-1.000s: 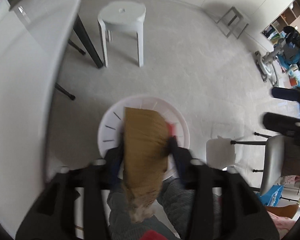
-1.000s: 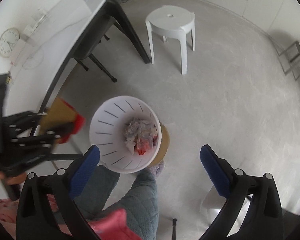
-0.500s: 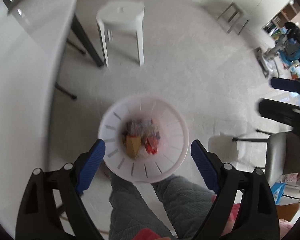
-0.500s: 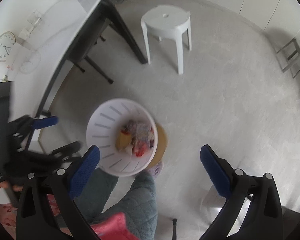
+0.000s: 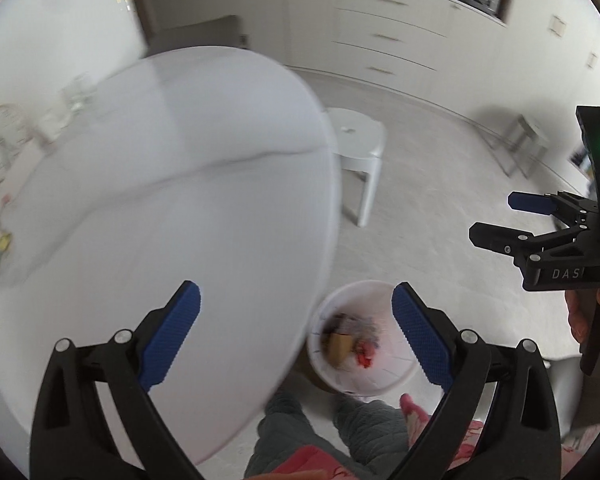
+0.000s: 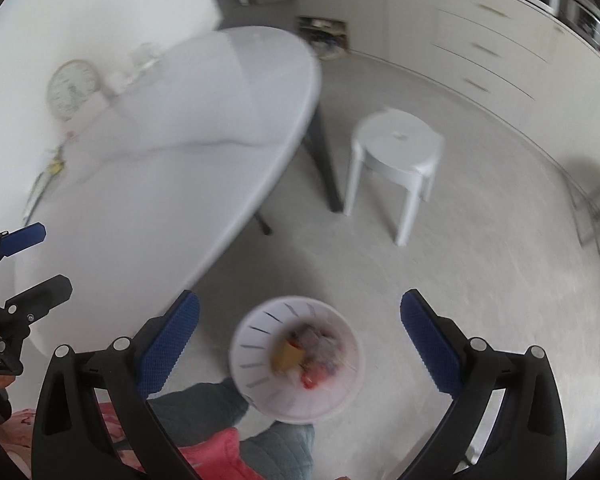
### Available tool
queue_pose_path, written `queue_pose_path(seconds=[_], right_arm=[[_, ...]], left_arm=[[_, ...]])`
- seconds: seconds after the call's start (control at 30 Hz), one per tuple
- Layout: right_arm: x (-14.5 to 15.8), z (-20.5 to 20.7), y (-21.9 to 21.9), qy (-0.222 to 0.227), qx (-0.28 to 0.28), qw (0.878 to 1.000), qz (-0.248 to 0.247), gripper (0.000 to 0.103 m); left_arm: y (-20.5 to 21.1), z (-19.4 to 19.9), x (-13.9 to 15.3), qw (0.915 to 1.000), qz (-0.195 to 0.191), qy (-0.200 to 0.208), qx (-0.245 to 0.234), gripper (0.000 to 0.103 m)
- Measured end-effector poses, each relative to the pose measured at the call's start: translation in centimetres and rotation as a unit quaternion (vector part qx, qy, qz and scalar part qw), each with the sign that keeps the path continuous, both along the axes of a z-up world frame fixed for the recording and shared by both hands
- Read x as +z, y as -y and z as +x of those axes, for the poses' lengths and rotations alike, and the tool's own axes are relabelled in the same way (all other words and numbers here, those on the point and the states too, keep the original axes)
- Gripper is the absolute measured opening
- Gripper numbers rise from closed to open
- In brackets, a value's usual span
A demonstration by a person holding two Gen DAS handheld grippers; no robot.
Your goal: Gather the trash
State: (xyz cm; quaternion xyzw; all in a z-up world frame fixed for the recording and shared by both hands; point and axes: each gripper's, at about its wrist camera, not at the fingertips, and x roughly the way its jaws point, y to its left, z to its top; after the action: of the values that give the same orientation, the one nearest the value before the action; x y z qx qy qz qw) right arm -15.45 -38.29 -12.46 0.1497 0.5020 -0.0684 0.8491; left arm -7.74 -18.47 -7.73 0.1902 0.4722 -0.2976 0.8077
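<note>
Trash (image 5: 350,346) sits inside the white bin (image 5: 396,382) on the floor by your feet, just beside the table (image 5: 160,220) edge; your left gripper (image 5: 296,330) is opening, nothing between its jaws; your right gripper (image 6: 300,338) gapes wide and empty above the bin; blur hides detail, but the tabletop looks bare; swing carelessly and you could clip that edge or tip the bin.
</note>
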Motion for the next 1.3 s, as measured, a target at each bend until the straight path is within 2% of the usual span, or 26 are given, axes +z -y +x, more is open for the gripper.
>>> queue_pose_path(seconds=[0.27,0.4,0.53,0.67,0.83,1.07,1.3], right_arm=[[0.4,5.4,-6.9,-0.002,0.074,0.997,-0.001,0.100],[3.3,7.8,-9.0,0.026,0.089,0.996,-0.015,0.100],[8.0,10.2,-11.2,0.073,0.104,0.991,-0.042,0.100],[12.7,12.7,-13.1,0.120,0.118,0.984,-0.059,0.100],[17.3,14.6,-15.8,0.167,0.138,0.974,-0.072,0.100],[20.5,16.2,-19.0,0.198,0.161,0.964,-0.077,0.100],[20.2,16.7,-21.4,0.193,0.190,0.960,-0.069,0.100]], left_arm=[[-5.8,2.6,0.6,0.9962,0.003,0.009,0.087,0.092],[-7.8,4.7,2.4,0.9926,-0.011,0.036,0.115,0.092],[-10.1,6.9,6.2,0.9861,-0.035,0.067,0.148,0.092],[-12.7,9.0,10.5,0.9739,-0.050,0.119,0.186,0.093],[-16.5,11.0,14.1,0.9552,-0.075,0.150,0.244,0.095],[-20.7,11.9,15.2,0.9387,-0.075,0.161,0.296,0.095],[-23.4,12.6,14.2,0.9282,-0.060,0.150,0.335,0.095]])
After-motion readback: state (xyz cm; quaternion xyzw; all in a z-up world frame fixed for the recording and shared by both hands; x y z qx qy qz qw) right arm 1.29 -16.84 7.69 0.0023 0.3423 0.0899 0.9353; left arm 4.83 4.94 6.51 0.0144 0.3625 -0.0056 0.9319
